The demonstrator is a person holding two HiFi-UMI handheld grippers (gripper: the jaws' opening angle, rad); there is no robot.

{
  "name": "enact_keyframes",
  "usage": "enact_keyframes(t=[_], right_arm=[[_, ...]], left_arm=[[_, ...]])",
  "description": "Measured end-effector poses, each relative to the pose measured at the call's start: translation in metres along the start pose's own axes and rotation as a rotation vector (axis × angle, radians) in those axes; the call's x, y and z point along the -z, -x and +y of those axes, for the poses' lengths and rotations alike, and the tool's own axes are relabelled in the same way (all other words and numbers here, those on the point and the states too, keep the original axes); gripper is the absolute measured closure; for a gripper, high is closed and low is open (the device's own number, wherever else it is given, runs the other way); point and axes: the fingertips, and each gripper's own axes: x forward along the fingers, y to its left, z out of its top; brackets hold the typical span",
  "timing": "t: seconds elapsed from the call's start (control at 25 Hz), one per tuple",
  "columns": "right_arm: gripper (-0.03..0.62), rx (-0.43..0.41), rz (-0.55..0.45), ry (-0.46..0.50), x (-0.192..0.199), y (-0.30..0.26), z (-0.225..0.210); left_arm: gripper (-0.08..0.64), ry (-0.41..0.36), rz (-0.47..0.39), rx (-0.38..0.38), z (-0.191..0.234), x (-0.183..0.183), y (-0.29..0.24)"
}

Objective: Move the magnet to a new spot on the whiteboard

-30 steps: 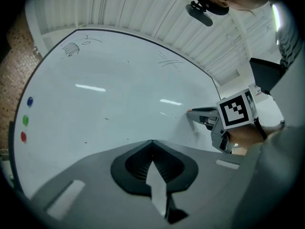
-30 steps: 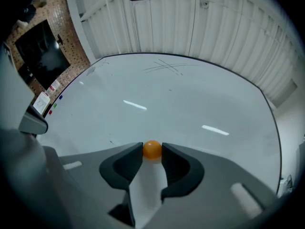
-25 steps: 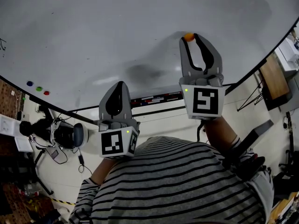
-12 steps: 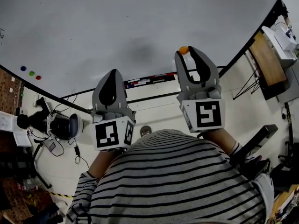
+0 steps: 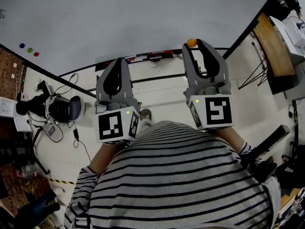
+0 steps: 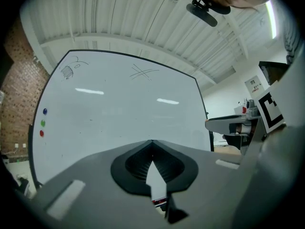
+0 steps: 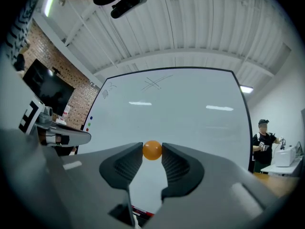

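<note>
Right now the right gripper [image 5: 194, 46] has its two jaws squeezed tight on the little orange magnet [image 7: 152, 150], which sits at the very tips. The left gripper [image 6: 152, 144] has its jaws pressed together with nothing between them, and it is held up beside the other one. The magnet is not on the whiteboard [image 7: 190, 113]. It is up in the air in front of it, with a clear gap to the white face. In the head view it shows below the board's bottom edge, near the pen tray [image 5: 143, 57]. So I think the step in hand is the carrying part: the magnet is held and needs a place to land. The next move calls for the right gripper to go forward to a bare bit of the board. It should bring the magnet flat against the board so it sticks, and only then let the jaws open. Most of the board is bare. A few thin scribbles [image 7: 155, 82] sit near the top. Three small dots, blue [image 6: 45, 111], green [image 6: 43, 123] and red [image 6: 41, 133], sit in a row at the left edge, so it is best to land away from those. Which spot counts as new, these pictures cannot tell me. The left gripper has no job that I can see.
</note>
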Motion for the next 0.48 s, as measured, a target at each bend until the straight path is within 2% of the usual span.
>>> enact_keyframes(t=[0.24, 0.36, 0.48], right_arm=[[0.469, -0.016, -0.038, -0.014, -0.014, 0.015, 0.000], [0.469, -0.019, -0.040, -0.011, -0.014, 0.018, -0.002], [0.469, -0.021, -0.033, -0.002, -0.013, 0.020, -0.003]], left_arm=[[0.545, -0.076, 0.003, 0.002, -0.019, -0.007, 0.010], [0.545, -0.043, 0.005, 0.005, -0.021, -0.006, 0.011], [0.545, -0.041, -0.008, -0.008, -0.019, -0.011, 0.015]])
